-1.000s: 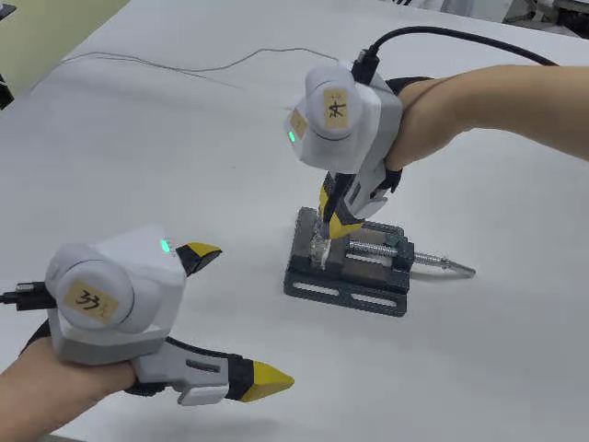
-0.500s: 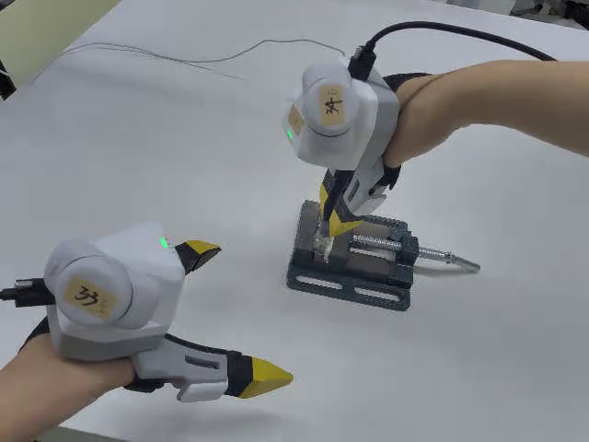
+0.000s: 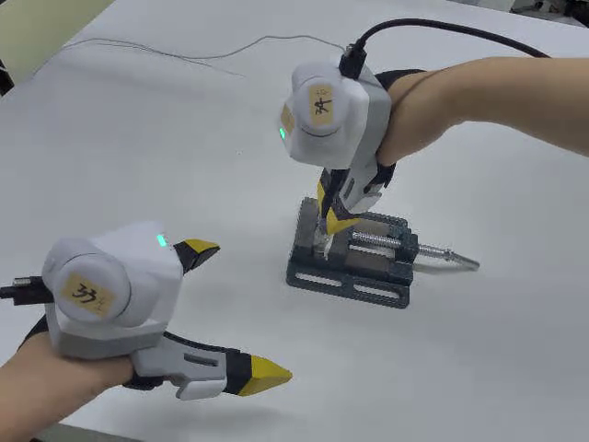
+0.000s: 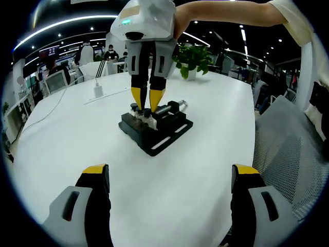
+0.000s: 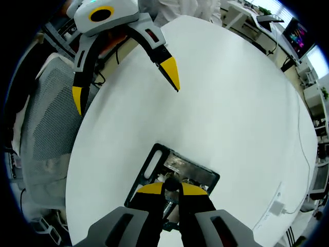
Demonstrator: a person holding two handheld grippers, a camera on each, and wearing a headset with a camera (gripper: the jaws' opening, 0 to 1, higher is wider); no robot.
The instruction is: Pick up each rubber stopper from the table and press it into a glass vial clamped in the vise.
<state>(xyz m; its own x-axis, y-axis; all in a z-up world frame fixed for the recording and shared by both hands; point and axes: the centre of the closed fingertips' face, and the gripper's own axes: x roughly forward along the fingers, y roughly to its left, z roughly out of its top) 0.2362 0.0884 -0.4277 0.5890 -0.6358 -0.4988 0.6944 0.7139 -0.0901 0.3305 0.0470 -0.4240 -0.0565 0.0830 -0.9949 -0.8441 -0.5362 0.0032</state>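
Rubber stopper sat pinched in right gripper, just above vial in vise — press axis likely straight down. Left gripper gaped empty, well apart.

White table, rounded edge. Black bench vise sits flat on it, screw handle sticking out to one side. Thin cable trails over the far part and runs to a small white block, possibly a plug. Potted plant stands near the far edge.

Vise on table, right gripper directly above, left gripper well apart
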